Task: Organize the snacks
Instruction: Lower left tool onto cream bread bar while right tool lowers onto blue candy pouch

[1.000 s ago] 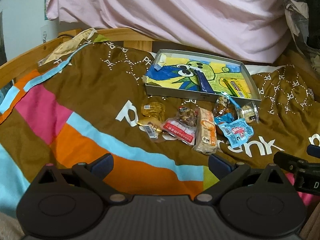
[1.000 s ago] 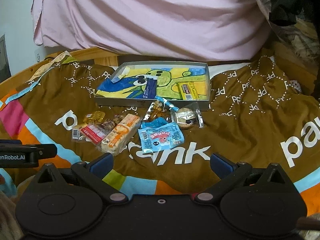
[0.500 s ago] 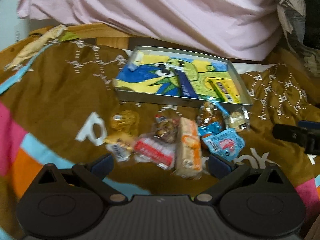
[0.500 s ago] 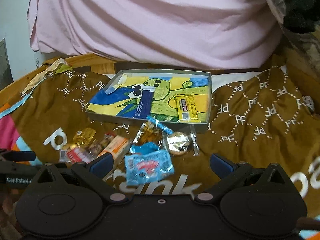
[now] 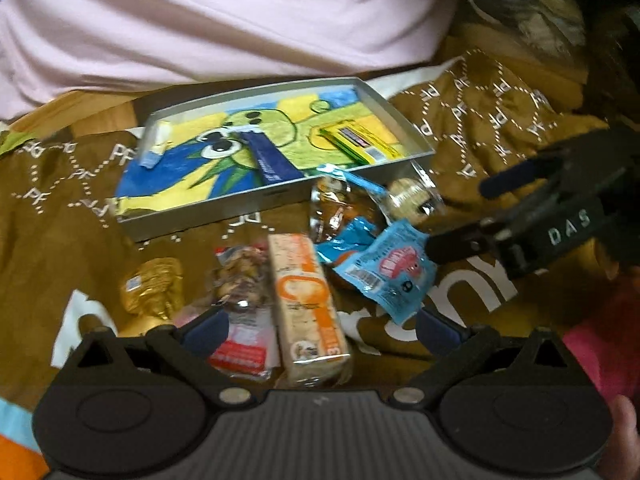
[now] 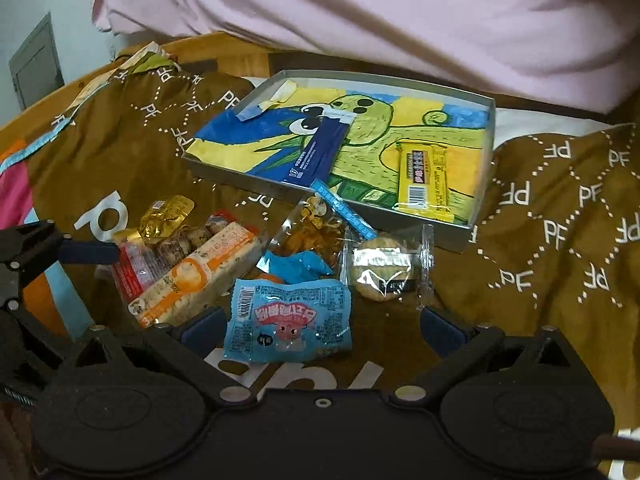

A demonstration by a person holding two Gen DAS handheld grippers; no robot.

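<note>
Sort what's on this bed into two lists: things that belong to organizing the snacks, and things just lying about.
Belongs to the job:
- shallow box, already holding the yellow bar and dark blue stick pack
- light blue pouch
- orange-and-white bar
- round wrapped cookie
- gold packet

Lying about:
- brown blanket
- pink sheet

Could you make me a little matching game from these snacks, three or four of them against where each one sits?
Things:
1. yellow bar
2. light blue packet
3. round biscuit in clear wrap
4. gold packet

Places:
A. on the blanket, at the left end of the snack pile
B. inside the tray, near its right wall
C. on the blanket, nearest the right-hand camera
D. on the blanket, just in front of the tray's near right corner

Pairs: 1-B, 2-C, 3-D, 4-A
</note>
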